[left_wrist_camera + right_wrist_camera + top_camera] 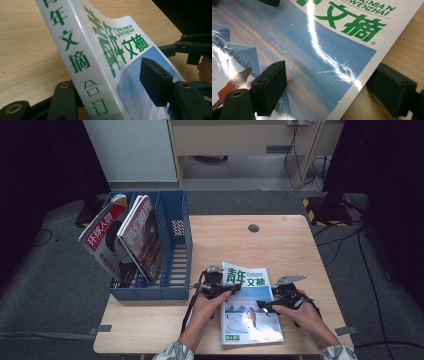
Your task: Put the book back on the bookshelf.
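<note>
A thick magazine (247, 305) with a white cover, green characters and a blue landscape picture lies near the front of the wooden table (285, 245). My left gripper (231, 290) is shut on its spine edge: in the left gripper view (110, 90) one pad (155, 82) presses on the cover and the other jaw sits under the spine (82, 65), which is raised off the table. My right gripper (264, 305) stands open at the magazine's right edge (330, 88), one pad (269, 85) over the cover and the other (392, 92) off the edge above the table.
A blue file rack (175, 250) stands at the table's left, holding two upright magazines (102, 240) (142, 237) in its left slots. A round cable hole (253, 228) sits at the table's back. Dark floor and cables surround the table.
</note>
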### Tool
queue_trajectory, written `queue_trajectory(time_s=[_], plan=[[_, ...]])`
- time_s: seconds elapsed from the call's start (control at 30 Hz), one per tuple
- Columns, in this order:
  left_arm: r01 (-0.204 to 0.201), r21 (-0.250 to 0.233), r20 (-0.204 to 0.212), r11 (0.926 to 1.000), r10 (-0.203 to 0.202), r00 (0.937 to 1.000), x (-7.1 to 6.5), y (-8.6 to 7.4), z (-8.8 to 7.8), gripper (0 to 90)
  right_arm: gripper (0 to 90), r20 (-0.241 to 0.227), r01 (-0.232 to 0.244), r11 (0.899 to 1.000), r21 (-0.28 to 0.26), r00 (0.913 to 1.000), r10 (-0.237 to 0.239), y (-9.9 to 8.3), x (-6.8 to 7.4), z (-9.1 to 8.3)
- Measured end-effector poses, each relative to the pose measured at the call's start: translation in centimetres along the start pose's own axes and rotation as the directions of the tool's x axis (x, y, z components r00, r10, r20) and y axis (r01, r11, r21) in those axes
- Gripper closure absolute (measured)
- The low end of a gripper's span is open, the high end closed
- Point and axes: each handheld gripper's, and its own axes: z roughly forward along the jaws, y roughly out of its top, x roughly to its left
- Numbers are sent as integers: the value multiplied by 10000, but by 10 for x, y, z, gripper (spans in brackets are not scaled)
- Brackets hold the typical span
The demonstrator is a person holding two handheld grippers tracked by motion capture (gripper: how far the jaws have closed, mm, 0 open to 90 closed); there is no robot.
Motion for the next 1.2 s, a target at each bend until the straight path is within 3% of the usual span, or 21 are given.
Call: queue_trajectory(time_s=[0.2, 0.33, 0.6, 0.7, 0.8, 1.03, 1.13, 1.2], plan=[[-122, 244, 249, 9996, 116, 9996, 0, 2, 0, 387, 250, -186, -41, 10000, -67, 9998, 40, 0, -2, -2], [-175, 638, 773, 9978, 125, 9969, 1, 2, 1, 393, 282, -476, 119, 9999, -55, 9988, -121, 0, 2, 0], [-125, 846, 589, 9963, 75, 9982, 0, 3, 0, 423, 287, -393, 433, 9990, -104, 9983, -437, 1, 9, 1], [87, 458, 183, 9989, -95, 9998, 1, 1, -2, 492, 286, -342, 443, 9990, -87, 9984, -446, 2, 9, 1], [18, 173, -118, 9998, -16, 9999, 0, 0, -4, 555, 280, -381, 349, 9994, -39, 9987, -351, 1, 9, 1], [-221, -180, -270, 9996, 216, 9994, -7, 2, -8, 621, 270, -424, 173, 9998, 15, 9990, -172, 1, 8, 1], [-601, -366, -344, 9975, 588, 9977, -10, 3, -10, 630, 254, -510, 41, 10000, 12, 9987, -40, 1, 6, 0], [-596, -394, -237, 9974, 587, 9980, -10, 3, -10, 638, 221, -471, -17, 10000, 1, 9989, 17, 0, 5, 0]])
